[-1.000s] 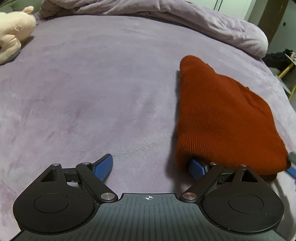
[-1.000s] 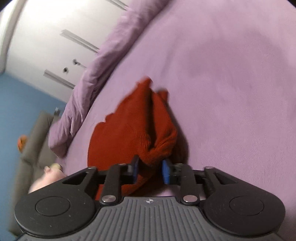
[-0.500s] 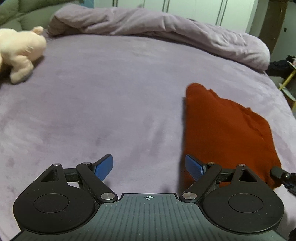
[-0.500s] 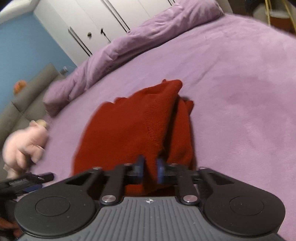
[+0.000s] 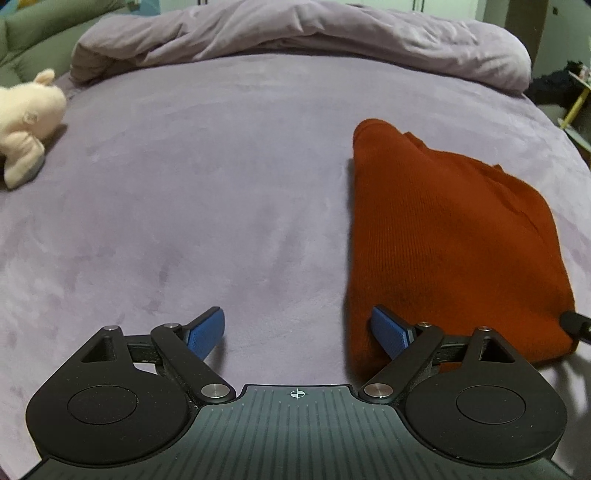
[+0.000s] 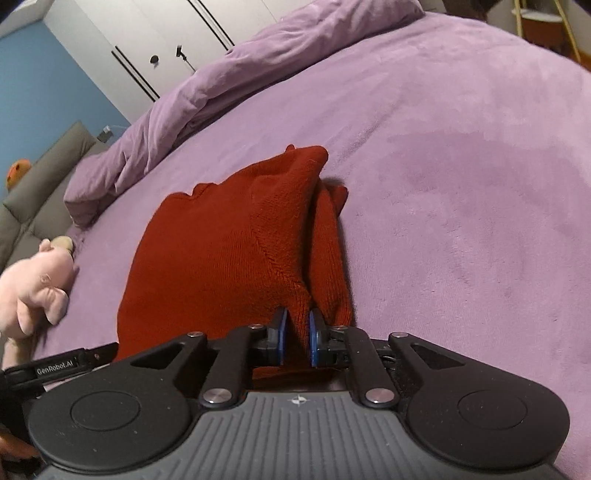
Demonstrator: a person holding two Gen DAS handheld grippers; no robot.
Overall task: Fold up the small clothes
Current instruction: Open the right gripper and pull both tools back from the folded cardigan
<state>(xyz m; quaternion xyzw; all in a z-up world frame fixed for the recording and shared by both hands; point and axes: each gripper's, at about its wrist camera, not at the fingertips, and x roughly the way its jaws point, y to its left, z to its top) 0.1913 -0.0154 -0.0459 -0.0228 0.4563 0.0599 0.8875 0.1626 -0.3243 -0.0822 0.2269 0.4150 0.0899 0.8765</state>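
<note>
meanwhile right gripper point(image 6: 295, 341) jaws pinch red sweater point(image 6: 229, 251) on bed point(image 6: 461, 184).

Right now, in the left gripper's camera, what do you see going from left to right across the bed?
Pink plush pig → bare purple bedsheet → red knitted garment. The rumpled duvet runs across the whole back, so it has no place in the order.

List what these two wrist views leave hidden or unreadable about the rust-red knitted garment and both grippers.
- Rust-red knitted garment, right wrist view: its near hem is hidden behind the right gripper, which is shut on a fold.
- Same garment, left wrist view: its near corner is covered by the open left gripper.
- Garment type: folded layers hide its shape.
- Pink plush toy: cut off by the left edge.
</note>
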